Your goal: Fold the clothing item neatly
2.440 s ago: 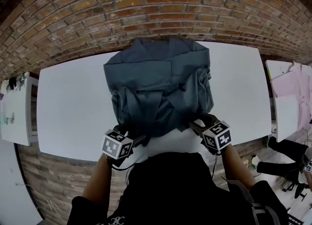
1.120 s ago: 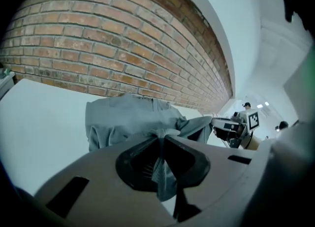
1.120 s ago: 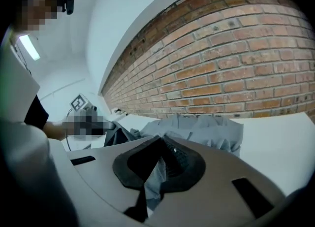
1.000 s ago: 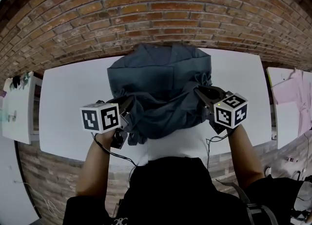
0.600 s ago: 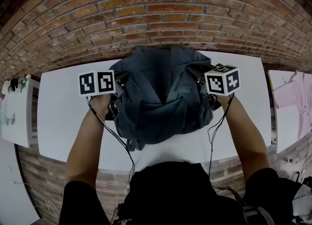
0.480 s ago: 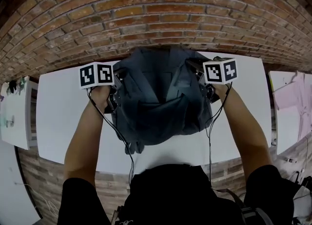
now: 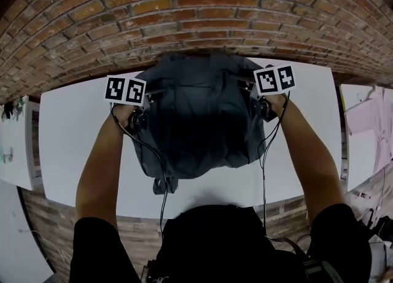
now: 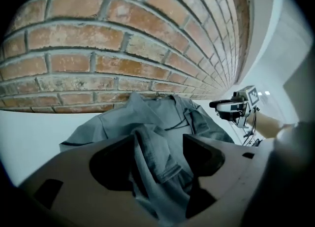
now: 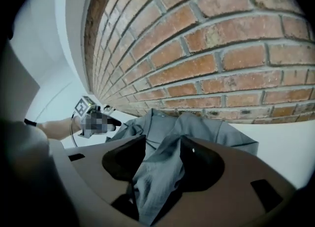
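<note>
At the white table's [image 7: 80, 143] far edge, by the brick wall [image 7: 184, 11], the grey-blue shirt [image 7: 196, 122] lies doubled over. The left gripper [image 7: 152, 95] and right gripper [image 7: 245, 83] flank its far end; their jaws have just been opening and stand wide, slack cloth between them.

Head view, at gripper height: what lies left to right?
Left to right: small white table, left gripper, grey garment, right gripper, pink cloth. Both grippers' jaws have just been opening, garment folds between them.

Workroom or lab setup is indicated: bare brick wall [image 7: 196, 18], white counter [image 7: 80, 140], neighbouring counter [image 7: 358, 153] where a pink garment [image 7: 382, 119] is laid.
</note>
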Motion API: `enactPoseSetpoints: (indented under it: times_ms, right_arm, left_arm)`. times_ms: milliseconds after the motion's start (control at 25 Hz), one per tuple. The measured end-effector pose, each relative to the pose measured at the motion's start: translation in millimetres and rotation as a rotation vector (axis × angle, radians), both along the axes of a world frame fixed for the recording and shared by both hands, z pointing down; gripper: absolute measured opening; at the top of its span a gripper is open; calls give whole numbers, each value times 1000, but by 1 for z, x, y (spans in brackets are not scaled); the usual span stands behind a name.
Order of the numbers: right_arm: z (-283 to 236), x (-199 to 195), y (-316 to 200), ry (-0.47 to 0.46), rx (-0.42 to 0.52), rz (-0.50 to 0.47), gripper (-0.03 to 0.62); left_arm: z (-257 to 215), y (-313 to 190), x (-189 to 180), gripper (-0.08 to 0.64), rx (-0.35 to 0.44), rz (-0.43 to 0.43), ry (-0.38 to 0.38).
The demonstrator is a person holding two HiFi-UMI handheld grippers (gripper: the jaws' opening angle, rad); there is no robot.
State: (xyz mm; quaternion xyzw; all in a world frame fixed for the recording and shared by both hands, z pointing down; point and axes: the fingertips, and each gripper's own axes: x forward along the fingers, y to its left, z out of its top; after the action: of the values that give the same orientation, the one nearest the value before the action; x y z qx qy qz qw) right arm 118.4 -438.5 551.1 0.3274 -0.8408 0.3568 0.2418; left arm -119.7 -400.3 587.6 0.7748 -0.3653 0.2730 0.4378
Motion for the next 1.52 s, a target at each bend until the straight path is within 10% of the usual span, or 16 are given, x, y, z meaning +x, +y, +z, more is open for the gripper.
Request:
enactPoseSetpoints:
  times_ms: [400, 880, 1000, 1160, 1520]
  right_arm:
    - [-4, 34, 143, 79, 92, 26, 201]
    - [28, 34, 195, 190, 111, 142, 197]
    - [26, 36, 192, 230, 147, 170, 84]
    - [21, 37, 190, 227, 155, 192, 25]
    - [-8, 29, 182, 67, 130, 204, 23]
  left_arm:
    - [-17, 120, -22, 285, 76, 133, -160]
    - [20, 181, 15, 285, -27, 117, -117]
    - [27, 177, 17, 284, -19, 144, -201]
    - [32, 169, 5, 66, -12, 75, -290]
    - [-14, 169, -10, 25, -15, -38, -121]
